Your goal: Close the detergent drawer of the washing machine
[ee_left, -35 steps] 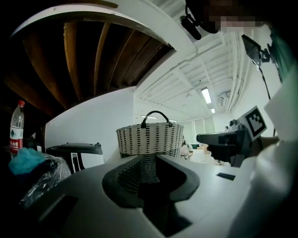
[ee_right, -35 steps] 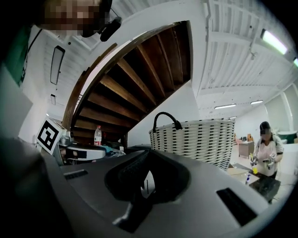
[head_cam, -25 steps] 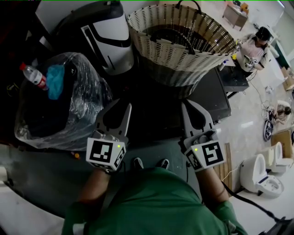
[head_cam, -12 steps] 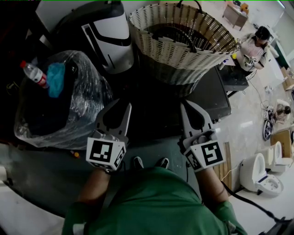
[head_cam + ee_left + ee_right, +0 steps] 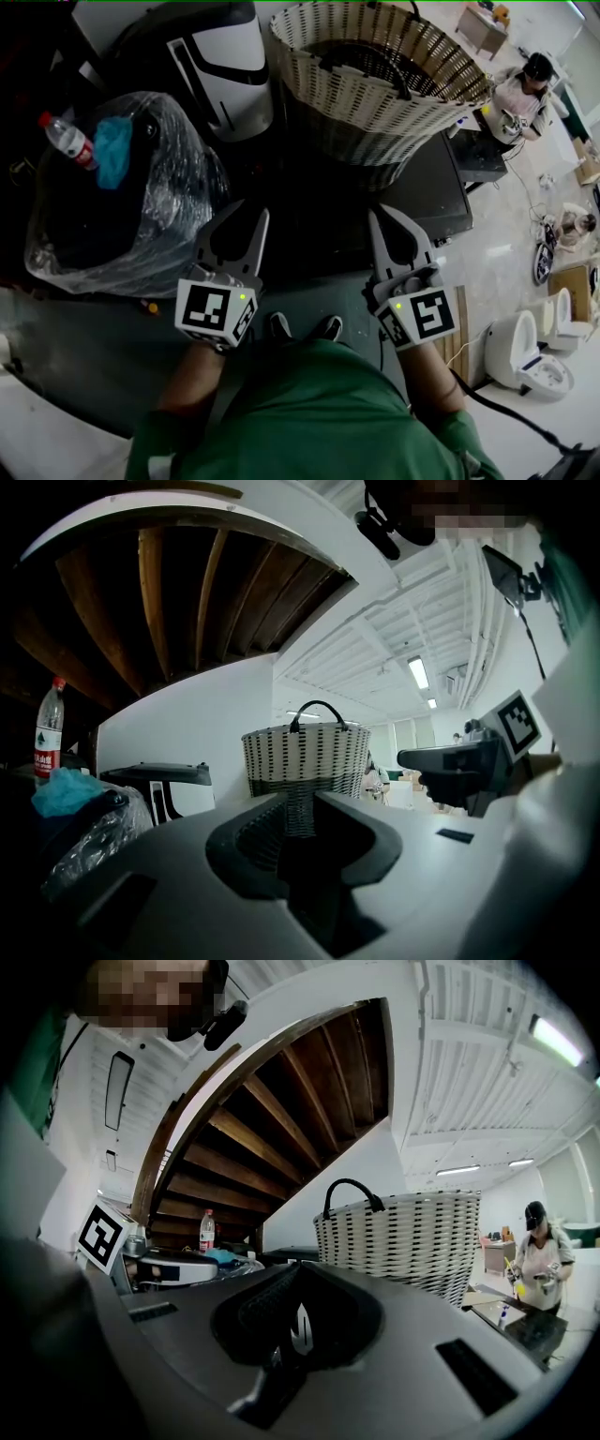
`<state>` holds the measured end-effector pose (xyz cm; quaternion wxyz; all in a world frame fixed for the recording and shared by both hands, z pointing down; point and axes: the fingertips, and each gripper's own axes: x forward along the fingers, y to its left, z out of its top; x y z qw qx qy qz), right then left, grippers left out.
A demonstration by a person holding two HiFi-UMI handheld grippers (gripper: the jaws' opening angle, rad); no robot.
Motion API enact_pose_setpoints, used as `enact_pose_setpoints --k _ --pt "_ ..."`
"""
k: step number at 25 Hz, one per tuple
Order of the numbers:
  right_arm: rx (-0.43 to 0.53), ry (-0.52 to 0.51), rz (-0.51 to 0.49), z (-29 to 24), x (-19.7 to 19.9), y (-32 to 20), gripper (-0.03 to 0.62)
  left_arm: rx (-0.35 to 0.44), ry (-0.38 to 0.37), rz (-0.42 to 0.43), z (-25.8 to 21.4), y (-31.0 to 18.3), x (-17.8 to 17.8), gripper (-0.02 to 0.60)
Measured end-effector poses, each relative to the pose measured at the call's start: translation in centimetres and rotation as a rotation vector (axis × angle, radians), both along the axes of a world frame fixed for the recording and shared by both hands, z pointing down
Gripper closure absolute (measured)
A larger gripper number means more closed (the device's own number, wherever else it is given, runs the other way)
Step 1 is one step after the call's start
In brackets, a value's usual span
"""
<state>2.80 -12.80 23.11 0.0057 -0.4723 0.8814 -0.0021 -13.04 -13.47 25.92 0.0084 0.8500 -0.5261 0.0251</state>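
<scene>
Near the basket [image 5: 375, 89], both hand-held grippers [image 5: 253, 212] [image 5: 384, 213] sit closed, empty

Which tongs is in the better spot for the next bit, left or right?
Right, but only just. Both the left tongs and right tongs are nearly shut, empty and level. The right points over the dark top under the basket; the left is beside the bagged bin. No drawer shows.

Left gripper [image 5: 246, 217] and right gripper [image 5: 382, 216] — side by side, jaws together.
</scene>
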Motion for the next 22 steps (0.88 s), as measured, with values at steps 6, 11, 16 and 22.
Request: enact_pose_setpoints --k 6,11,16,22 --pt "-0.012 -0.007 0.001 0.4 -0.6 0.0 0.572 -0.011 0.005 -0.008 0.5 0.1 -0.9 0.482" --pt "-0.023 -0.01 -0.003 0.8 -1.1 -0.2 0.574 -0.024 0.006 -0.007 0.9 0.1 -1.1 0.482" --pt "-0.038 -0.012 -0.004 1.3 -1.6 -0.2 0.574 -0.04 0.01 -0.001 1.4 -0.2 -1.3 0.482" --pt "-0.053 -0.014 0.004 2.2 -2.1 -0.8 0.572 -0.053 0.003 0.006 2.2 -1.1 -1.8 0.482"
